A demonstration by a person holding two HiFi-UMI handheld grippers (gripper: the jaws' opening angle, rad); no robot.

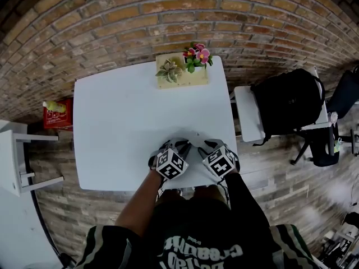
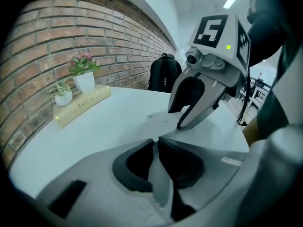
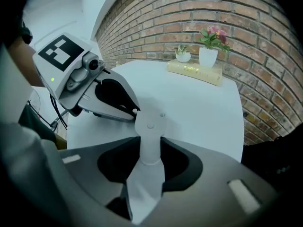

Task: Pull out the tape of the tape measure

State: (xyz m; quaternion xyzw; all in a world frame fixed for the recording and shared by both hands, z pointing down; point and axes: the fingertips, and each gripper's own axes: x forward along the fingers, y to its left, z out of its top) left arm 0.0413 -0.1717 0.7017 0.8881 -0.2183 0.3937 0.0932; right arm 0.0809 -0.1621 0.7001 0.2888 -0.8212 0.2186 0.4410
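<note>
Head view: left hand-held gripper (image 1: 179, 145) and right hand-held gripper (image 1: 205, 145) tip to tip over the near edge of the tabletop (image 1: 112, 122). Whatever sits between the tips washes out white on white. Only here: whole layout, with potted plants on a wooden block (image 1: 181, 72) well beyond both tips, a backpack (image 1: 286, 102) off to the right of the right one, and nothing else on the top.

Left gripper view: jaws drawn almost together on a small white tape tab (image 2: 154, 140) right at their tips; reads as a pinch, though thin enough to leave some doubt. Tape measure (image 2: 161, 123) just ahead of those tips, white, lying low on the tabletop and clamped by the right hand-held gripper coming in from above right. Only here: the tab grip itself. No blade showing between tab and case.

Right gripper view: jaws pressed onto the white case from both sides, firm hold. Left tips touching the case's edge just ahead and left. Only here: case grip and round case face.

Progress, as a judgement: both grips set, case anchored, tab caught. Pull itself not started, no tape out. Left to do: draw the two apart and keep both grips from slipping.
</note>
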